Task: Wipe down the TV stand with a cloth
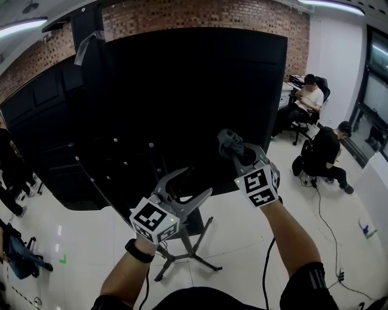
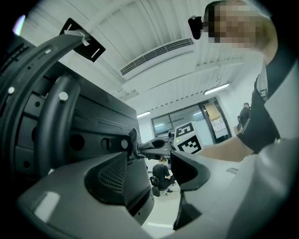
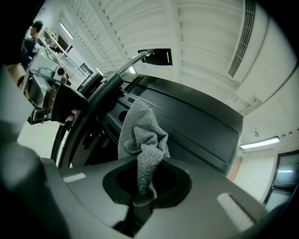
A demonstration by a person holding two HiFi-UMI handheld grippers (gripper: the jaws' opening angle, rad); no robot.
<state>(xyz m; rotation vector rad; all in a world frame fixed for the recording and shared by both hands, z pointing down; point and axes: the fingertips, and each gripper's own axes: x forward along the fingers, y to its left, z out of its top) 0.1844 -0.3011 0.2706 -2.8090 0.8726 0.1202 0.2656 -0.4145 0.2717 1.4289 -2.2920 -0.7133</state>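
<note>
The TV's black back panel fills the head view, on a grey metal stand whose legs spread over the white floor. My right gripper is shut on a crumpled grey cloth, held against the panel's lower right part. In the right gripper view the cloth rises from the closed jaws in front of the panel. My left gripper is open and holds nothing, just above the stand's legs. From the left gripper view I see the cloth touching the panel.
Two people sit at the right, one on an office chair and one low on the floor. A cable trails over the floor at the right. A dark bag lies at the left edge. A brick wall stands behind.
</note>
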